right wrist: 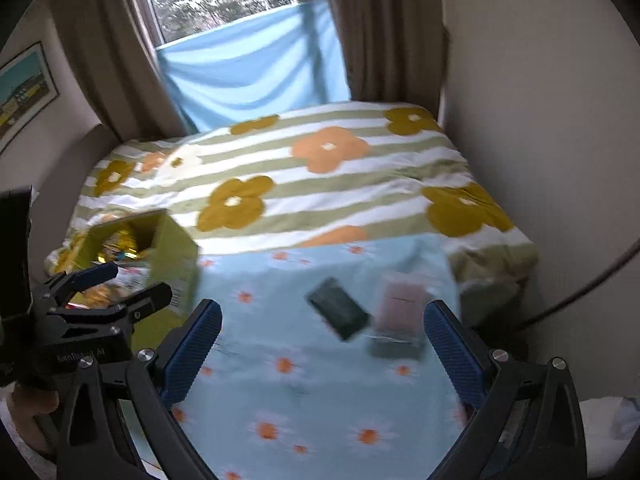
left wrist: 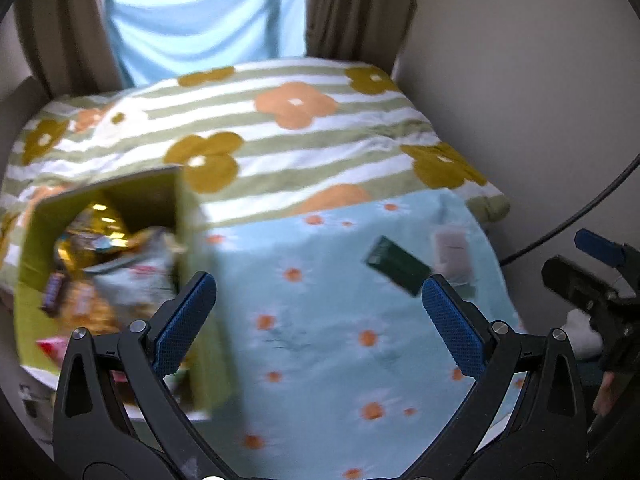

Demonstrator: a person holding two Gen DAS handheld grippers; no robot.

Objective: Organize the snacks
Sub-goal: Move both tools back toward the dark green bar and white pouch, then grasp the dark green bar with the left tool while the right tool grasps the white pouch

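A green cardboard box [left wrist: 200,280] holding several snack packets [left wrist: 92,264] stands at the left of a light blue daisy-print cloth [left wrist: 320,320]; it also shows in the right wrist view [right wrist: 176,264]. A dark green pack [left wrist: 396,266] and a pale pink packet [left wrist: 452,252] lie on the cloth at the right; the dark green pack [right wrist: 340,312] and the pink packet [right wrist: 402,304] show in the right wrist view, the pink one over a grey-green pack [right wrist: 396,348]. My left gripper [left wrist: 316,320] is open and empty above the cloth. My right gripper [right wrist: 322,350] is open and empty near the packs.
The cloth lies on a bed with a striped flower duvet [right wrist: 320,176]. Brown curtains [right wrist: 380,32] and a blue sheet [right wrist: 248,68] hang behind. A wall [right wrist: 540,120] and a dark cable [right wrist: 592,284] are at the right. The frames are motion-blurred.
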